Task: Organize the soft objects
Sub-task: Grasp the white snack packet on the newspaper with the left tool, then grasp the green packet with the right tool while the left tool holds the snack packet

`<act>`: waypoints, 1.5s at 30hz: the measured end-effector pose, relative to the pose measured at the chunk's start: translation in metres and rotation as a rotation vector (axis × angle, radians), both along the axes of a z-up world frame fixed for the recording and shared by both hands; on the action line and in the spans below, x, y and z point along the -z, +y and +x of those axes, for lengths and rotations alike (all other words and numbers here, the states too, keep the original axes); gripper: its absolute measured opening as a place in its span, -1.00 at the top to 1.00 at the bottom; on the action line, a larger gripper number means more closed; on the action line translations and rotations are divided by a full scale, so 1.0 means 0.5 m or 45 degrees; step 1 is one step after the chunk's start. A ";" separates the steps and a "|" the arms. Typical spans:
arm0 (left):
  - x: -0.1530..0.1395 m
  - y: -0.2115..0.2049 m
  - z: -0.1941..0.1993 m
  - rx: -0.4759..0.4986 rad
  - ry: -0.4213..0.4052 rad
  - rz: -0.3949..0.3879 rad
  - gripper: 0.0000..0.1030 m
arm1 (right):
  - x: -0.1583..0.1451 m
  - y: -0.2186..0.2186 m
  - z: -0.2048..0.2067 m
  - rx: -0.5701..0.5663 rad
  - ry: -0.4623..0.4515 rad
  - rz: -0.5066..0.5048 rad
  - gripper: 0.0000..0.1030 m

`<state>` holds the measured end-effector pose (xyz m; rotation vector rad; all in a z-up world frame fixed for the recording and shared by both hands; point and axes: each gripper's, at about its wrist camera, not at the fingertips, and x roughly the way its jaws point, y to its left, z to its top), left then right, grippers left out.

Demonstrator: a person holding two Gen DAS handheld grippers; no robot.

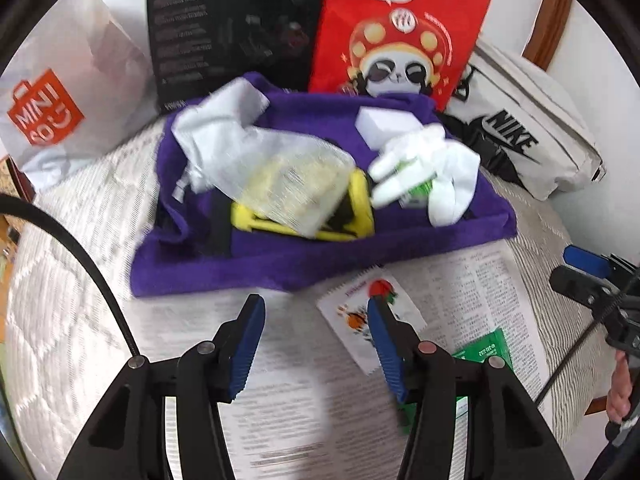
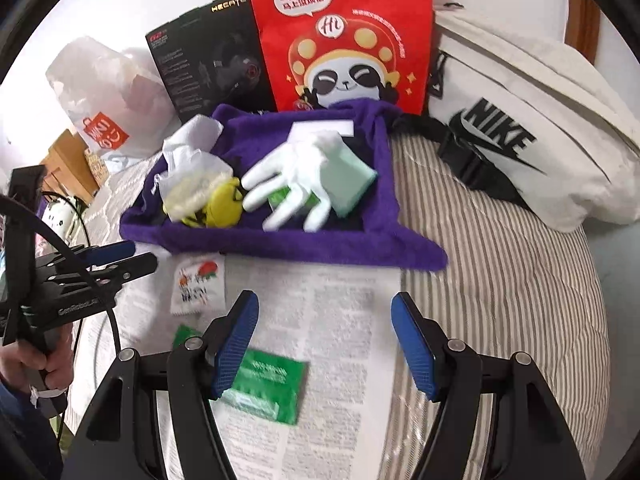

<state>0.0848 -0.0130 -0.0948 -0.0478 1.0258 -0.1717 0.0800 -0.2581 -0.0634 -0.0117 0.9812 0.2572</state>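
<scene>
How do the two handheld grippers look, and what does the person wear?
Both the left gripper and the right gripper have black angular frames with silver rivets and ribbed blue pads. White lettering marks the left gripper's body, and a black cable curves beside it. A dark blue sleeve covers the arm.

i see a bed with a striped cover (image 2: 500,300) and a quilted white one (image 1: 60,300). white wall (image 2: 120,0) behind, wooden frame (image 1: 550,20) at right, wooden furniture (image 2: 66,156) far left. even daylight.
</scene>
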 end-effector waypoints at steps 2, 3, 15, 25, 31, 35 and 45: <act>0.016 -0.018 -0.003 0.003 0.024 -0.003 -0.04 | 0.011 -0.011 -0.007 0.002 0.016 -0.002 -0.33; 0.024 -0.027 -0.002 0.003 0.035 0.006 -0.05 | 0.016 -0.018 -0.011 0.004 0.024 -0.001 -0.33; 0.079 -0.110 0.018 -0.111 0.092 0.011 -0.29 | 0.060 -0.067 -0.038 -0.018 0.078 0.004 -0.33; 0.095 -0.164 0.026 -0.105 0.071 0.217 -0.38 | 0.089 -0.085 -0.042 0.010 0.110 0.056 -0.33; 0.089 -0.143 0.012 -0.053 0.048 0.189 0.05 | 0.105 -0.086 -0.037 0.029 0.138 0.073 -0.33; 0.084 -0.134 -0.002 -0.024 0.010 0.182 0.28 | 0.110 -0.077 -0.037 0.017 0.147 0.066 -0.33; 0.074 -0.086 0.003 -0.005 0.015 0.110 0.70 | 0.106 -0.040 -0.037 -0.035 0.135 0.066 -0.33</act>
